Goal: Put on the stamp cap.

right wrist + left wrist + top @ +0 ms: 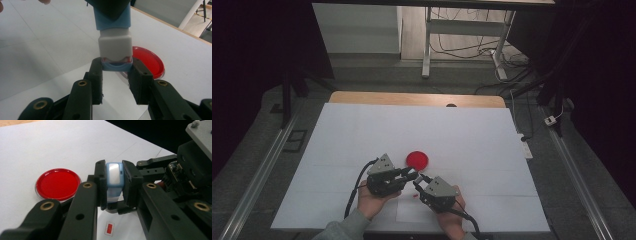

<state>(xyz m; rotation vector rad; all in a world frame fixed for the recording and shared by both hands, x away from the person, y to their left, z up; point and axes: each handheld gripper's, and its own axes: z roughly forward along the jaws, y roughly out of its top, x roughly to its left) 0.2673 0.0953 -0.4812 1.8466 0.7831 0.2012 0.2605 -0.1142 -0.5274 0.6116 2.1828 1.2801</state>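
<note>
Above the white table, beside a red dish: left gripper clamped on small blue-and-white case, right gripper pinching its lower end, probably a cap; separation not yet done.

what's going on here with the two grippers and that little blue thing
A person holds a gripper in each hand over a white table. The left gripper is shut on a small blue and white case, and the right gripper grips its other end. A red round lid lies just beyond them.
</note>
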